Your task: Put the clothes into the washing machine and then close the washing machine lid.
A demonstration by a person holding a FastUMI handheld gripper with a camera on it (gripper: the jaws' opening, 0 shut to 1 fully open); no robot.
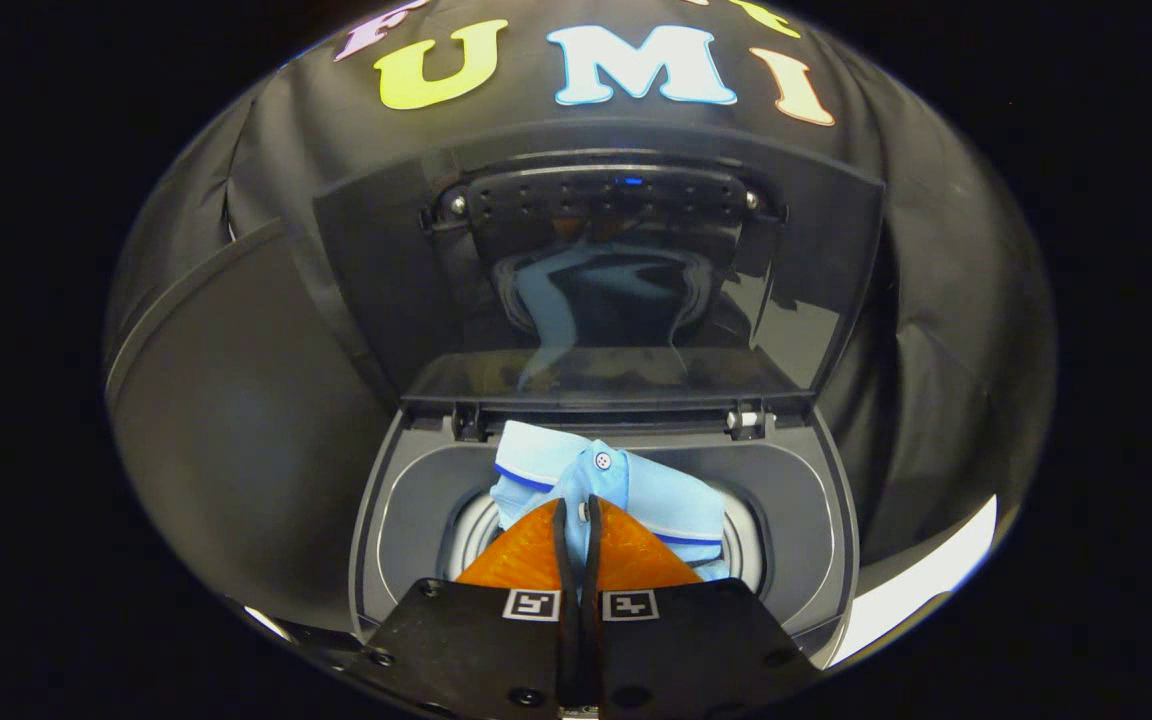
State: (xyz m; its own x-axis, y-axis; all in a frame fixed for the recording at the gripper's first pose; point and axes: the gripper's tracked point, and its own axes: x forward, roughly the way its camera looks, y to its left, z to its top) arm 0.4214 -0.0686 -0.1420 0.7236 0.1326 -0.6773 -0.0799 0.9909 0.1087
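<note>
Blue shirt (616, 490) held over round drum opening (746, 545) of washing machine (816, 520), cloth pinched between fingers of gripper (577, 515), which are clamped tight on it. Shirt not yet dropped inside. Lid (596, 280) stood up open behind. Left to be done: shirt let go into drum, lid pushed shut.

Dim booth, fisheye bowing straight lines toward the rim. The raised lid (596, 280) beyond the gripper (577, 520) carries soft reflections (a pale blue smear); sharp focus throughout, a bright strip glaring to the fingers' right.
</note>
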